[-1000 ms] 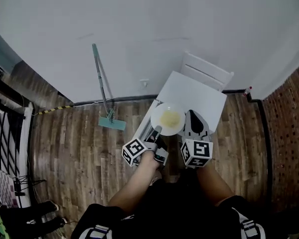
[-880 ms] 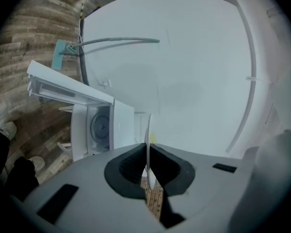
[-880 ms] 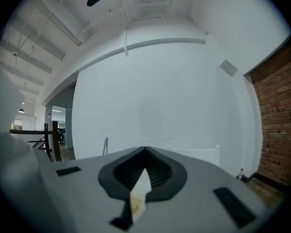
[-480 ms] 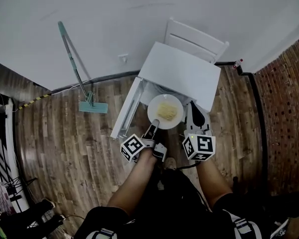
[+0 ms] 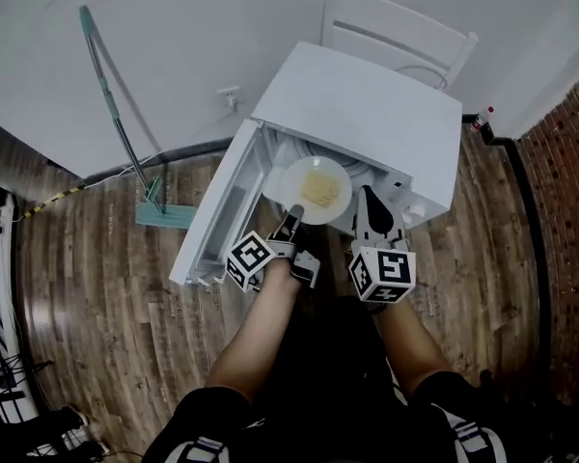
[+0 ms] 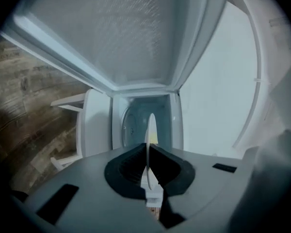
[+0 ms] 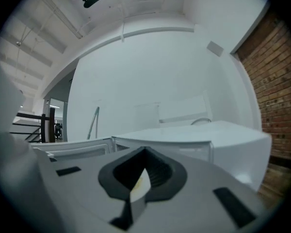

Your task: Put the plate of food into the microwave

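Observation:
A white plate [image 5: 289, 183] with yellow food [image 5: 320, 189] hangs level at the mouth of the white microwave [image 5: 367, 104], whose door [image 5: 222, 210] stands swung out to the left. My left gripper [image 5: 293, 218] is shut on the plate's near-left rim. My right gripper [image 5: 366, 201] is shut on its right rim. In the left gripper view the plate [image 6: 150, 130] shows edge-on between the pads of the left gripper [image 6: 148, 152], with the microwave's cavity [image 6: 136, 115] straight ahead. In the right gripper view a pale sliver of plate [image 7: 140, 183] sits in the right gripper [image 7: 144, 166], beside the microwave's casing [image 7: 194, 140].
A teal mop [image 5: 116, 114] leans on the white wall at the left. A white chair [image 5: 396, 32] stands behind the microwave. A red-capped bottle [image 5: 480, 119] stands by the brick wall [image 5: 569, 181] at the right. Wooden floor lies all round.
Both grippers have come down with the plate, from over the microwave's top to level with its open front. The microwave now looks larger and closer.

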`<control>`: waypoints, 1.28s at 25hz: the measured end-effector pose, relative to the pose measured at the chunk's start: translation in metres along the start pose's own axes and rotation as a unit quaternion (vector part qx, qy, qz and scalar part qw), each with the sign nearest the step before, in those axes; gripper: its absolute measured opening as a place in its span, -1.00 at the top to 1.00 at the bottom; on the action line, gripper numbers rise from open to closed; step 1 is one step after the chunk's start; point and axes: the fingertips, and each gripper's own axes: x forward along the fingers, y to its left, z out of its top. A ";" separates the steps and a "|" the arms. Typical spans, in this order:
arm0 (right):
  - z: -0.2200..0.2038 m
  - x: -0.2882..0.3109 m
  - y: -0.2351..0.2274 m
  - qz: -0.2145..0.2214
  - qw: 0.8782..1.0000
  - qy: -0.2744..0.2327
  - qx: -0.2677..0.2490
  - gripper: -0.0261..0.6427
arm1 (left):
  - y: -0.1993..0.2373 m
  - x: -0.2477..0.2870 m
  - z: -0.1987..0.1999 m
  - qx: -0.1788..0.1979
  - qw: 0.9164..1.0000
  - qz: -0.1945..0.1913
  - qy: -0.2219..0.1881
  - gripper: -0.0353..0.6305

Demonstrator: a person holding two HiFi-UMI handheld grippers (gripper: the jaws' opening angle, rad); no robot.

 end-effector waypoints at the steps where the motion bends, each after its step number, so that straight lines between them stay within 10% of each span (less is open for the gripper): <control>1: -0.015 0.006 -0.004 0.000 1.000 -0.009 0.002 0.90 | 0.011 0.012 0.003 0.005 1.000 -0.010 0.003 0.86; 14: -0.094 0.017 -0.015 0.009 1.000 -0.021 0.013 0.90 | 0.023 0.117 0.025 0.094 0.994 -0.027 0.045 0.86; 25: -0.098 -0.014 -0.020 0.003 0.999 -0.024 -0.032 0.90 | 0.033 0.176 0.028 0.209 0.972 0.058 0.093 0.85; 29: -0.098 -0.022 -0.026 -0.003 0.999 -0.027 -0.042 0.90 | 0.032 0.193 0.029 0.309 0.940 0.095 0.113 0.83; 32: -0.100 -0.028 -0.030 -0.009 0.999 -0.025 -0.045 0.90 | 0.033 0.199 0.037 0.444 0.878 0.145 0.100 0.68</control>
